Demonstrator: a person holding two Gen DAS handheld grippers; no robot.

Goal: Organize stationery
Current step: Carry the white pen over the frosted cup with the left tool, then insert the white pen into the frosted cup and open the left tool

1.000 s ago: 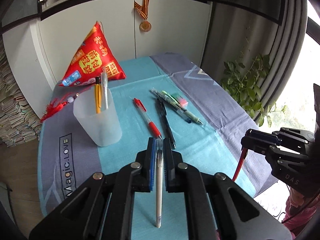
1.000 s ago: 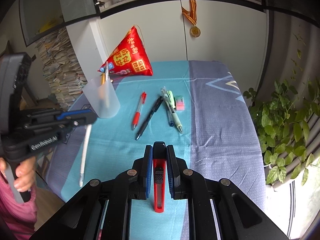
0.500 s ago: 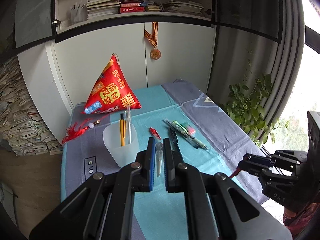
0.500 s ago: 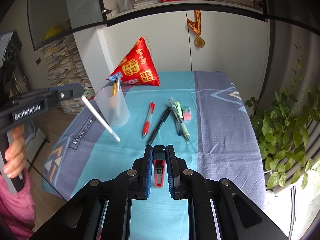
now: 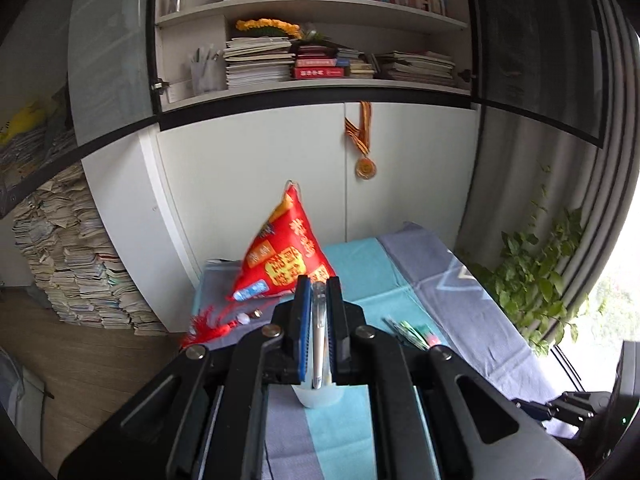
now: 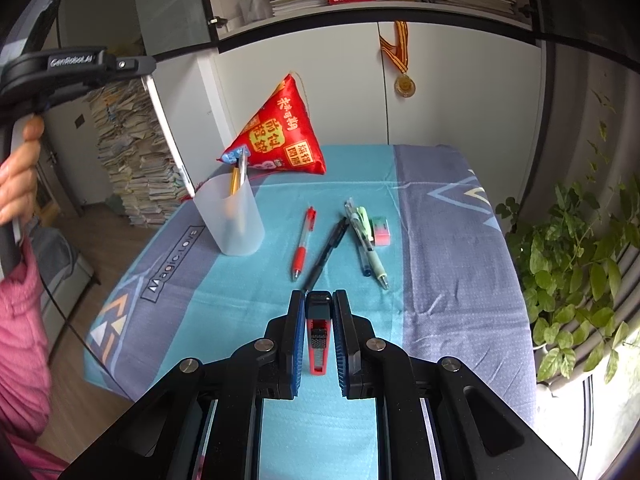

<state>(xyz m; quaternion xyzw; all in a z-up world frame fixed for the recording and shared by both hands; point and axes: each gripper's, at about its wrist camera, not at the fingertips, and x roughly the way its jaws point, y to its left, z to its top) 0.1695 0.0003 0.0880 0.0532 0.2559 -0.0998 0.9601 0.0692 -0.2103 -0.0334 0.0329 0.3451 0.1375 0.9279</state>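
My left gripper is raised at the upper left, shut on a white pen that slants down, its tip just at the rim of the translucent cup. In the left wrist view the pen sits between the blue pads of the left gripper, with the cup showing below. The cup holds a yellow pencil and a clear pen. My right gripper hovers over the near part of the table, shut on a red utility knife. A red pen, a black pen, green and white pens and an eraser lie on the cloth.
A red pyramid-shaped pouch stands behind the cup at the back of the blue-and-grey tablecloth. A leafy plant is right of the table, a paper stack left on the floor. White cabinets and bookshelves rise behind.
My left gripper has risen with the white pen, which swung from hanging straight down to slanting toward the cup; its view tilted up to the shelves. The right gripper stayed put.
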